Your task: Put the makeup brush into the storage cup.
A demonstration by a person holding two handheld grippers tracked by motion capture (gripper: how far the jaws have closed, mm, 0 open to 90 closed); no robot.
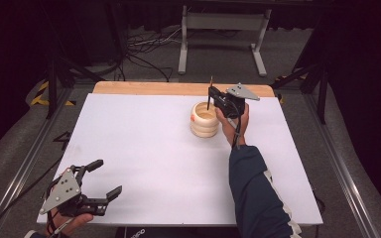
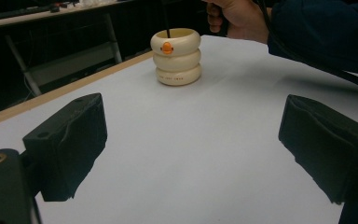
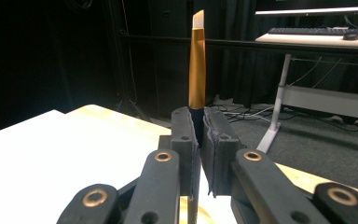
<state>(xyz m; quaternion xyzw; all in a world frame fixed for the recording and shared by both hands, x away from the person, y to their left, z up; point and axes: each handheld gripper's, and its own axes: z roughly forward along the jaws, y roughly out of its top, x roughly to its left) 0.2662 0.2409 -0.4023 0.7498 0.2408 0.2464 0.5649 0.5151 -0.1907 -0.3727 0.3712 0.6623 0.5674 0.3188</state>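
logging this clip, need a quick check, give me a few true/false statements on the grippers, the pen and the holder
1. The right gripper is shut on a slim pen. True.
2. The left gripper is shut on the holder. False: its jaws stand wide apart over bare white table, holding nothing.
3. The cream ringed holder stands upright. True.
4. The pen lies flat on the table. False: it is held upright, its lower end down at the holder's mouth.
5. The holder bears an orange mark on its side. True.

A white-topped table [image 1: 144,148] carries a cream ringed holder [image 1: 204,120] near its far edge.
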